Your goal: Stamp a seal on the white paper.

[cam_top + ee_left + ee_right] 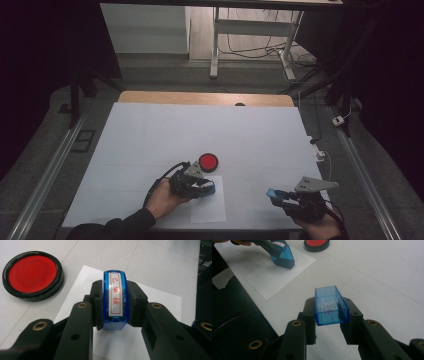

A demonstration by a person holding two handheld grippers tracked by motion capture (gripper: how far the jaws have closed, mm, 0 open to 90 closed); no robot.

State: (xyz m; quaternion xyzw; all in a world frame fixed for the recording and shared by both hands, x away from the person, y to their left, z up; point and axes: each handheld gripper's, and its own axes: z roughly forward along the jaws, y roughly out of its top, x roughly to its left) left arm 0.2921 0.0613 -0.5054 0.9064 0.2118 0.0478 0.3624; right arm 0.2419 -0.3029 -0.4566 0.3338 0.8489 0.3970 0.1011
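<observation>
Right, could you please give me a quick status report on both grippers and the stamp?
Left gripper shut on blue stamp, stamp over the white paper. Right gripper shut on stamp cap, held apart. Red ink pad beside the paper, nothing blocking.

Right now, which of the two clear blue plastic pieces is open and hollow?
The clear blue plastic cap in the right gripper: an open box. The blue stamp body in the left gripper carries a label.

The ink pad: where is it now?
In the high view the ink pad sits on the table left of centre, just beyond the left claw and off the paper's far-left corner.
</observation>
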